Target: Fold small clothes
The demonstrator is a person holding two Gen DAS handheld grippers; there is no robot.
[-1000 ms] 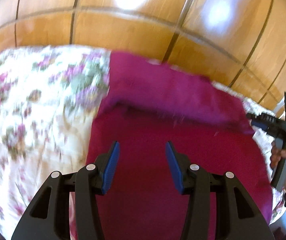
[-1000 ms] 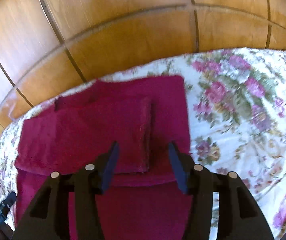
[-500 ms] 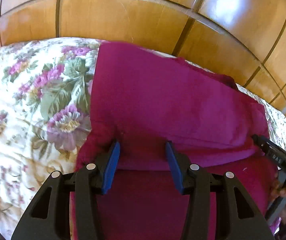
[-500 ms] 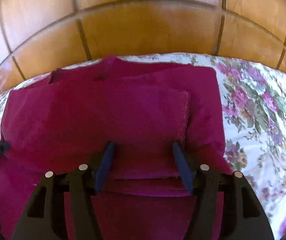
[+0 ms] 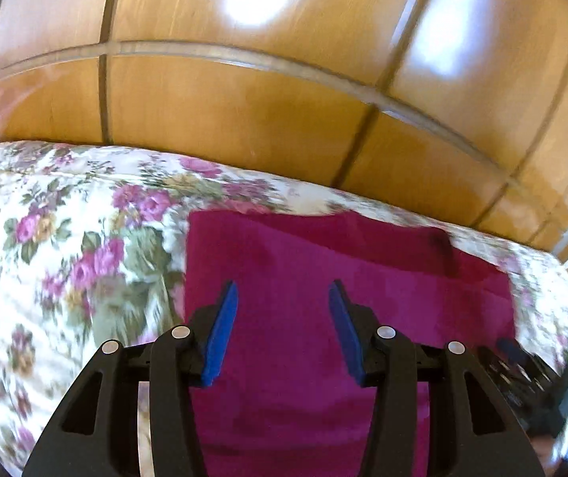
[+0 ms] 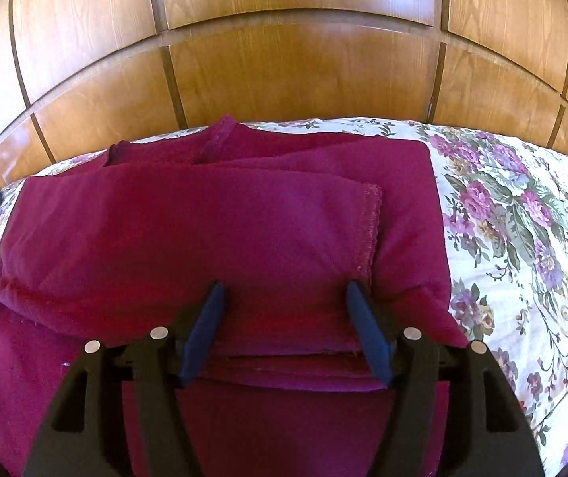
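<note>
A magenta garment (image 6: 212,230) lies partly folded on a floral bedspread (image 6: 522,238). In the right wrist view a folded layer with a stitched hem (image 6: 369,230) lies over the lower part. My right gripper (image 6: 282,292) is open, its tips at the near edge of that folded layer. In the left wrist view the garment (image 5: 343,278) looks flat and blurred. My left gripper (image 5: 282,292) is open and empty above its left part. The right gripper (image 5: 522,365) shows at the left view's right edge.
A wooden panelled wall (image 6: 284,71) rises right behind the bed. The floral bedspread (image 5: 53,262) stretches left of the garment in the left view and right of it in the right view.
The left gripper has pulled back and up from the garment, so more bedspread and wall show. The right gripper has moved closer to the folded layer's near edge. Both stay open.
</note>
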